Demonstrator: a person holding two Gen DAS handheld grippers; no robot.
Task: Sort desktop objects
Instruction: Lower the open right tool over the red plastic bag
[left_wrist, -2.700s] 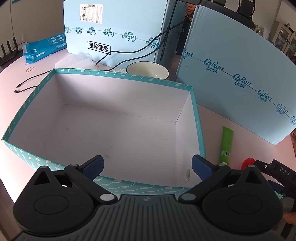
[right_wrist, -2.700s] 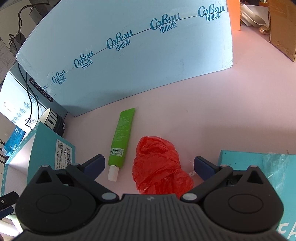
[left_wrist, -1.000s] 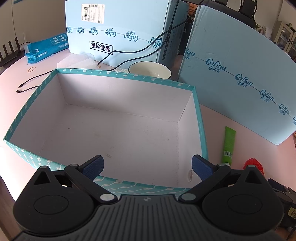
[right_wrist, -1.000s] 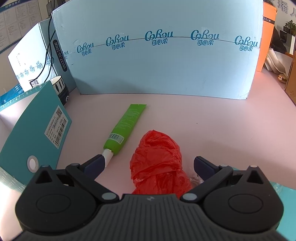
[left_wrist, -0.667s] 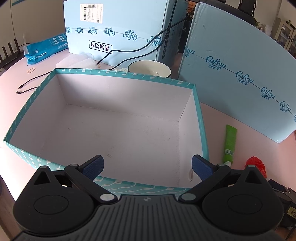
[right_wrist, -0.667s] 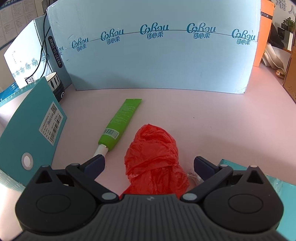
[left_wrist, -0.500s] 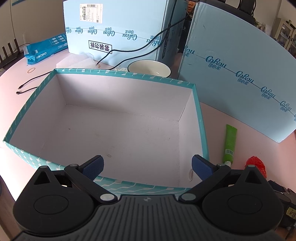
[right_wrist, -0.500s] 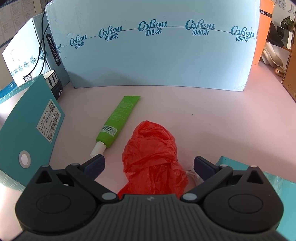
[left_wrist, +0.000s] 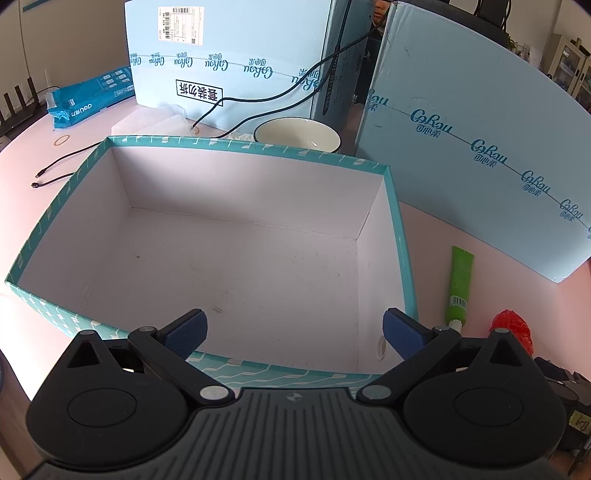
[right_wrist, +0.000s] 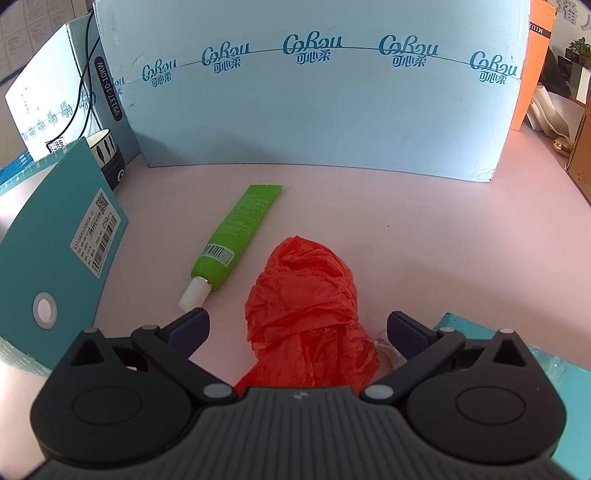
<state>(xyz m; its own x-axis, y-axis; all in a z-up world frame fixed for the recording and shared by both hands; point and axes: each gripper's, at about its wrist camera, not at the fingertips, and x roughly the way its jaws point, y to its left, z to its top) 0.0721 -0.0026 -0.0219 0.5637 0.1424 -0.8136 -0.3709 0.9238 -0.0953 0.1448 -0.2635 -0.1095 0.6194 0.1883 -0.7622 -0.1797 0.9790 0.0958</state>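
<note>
Right hand-held gripper (right_wrist: 298, 328) spread wide, grasping nothing, straddling crumpled red plastic bag (right_wrist: 306, 295) at lower centre on pink desk (right_wrist: 443, 236). Risk: thin film slips or snags green squeeze tube (right_wrist: 240, 236) just left. Left hand-held gripper (left_wrist: 293, 330) released over empty teal cardboard box (left_wrist: 236, 147).

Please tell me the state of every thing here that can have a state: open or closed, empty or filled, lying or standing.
Teal box: open, nothing inside.
Green tube: lying flat, cap on.
Red plastic bag: crumpled, between the right gripper's open jaws, ungripped.
Bowl: upright, looks empty.
Left gripper: open, holding nothing.
Right gripper: open.
</note>
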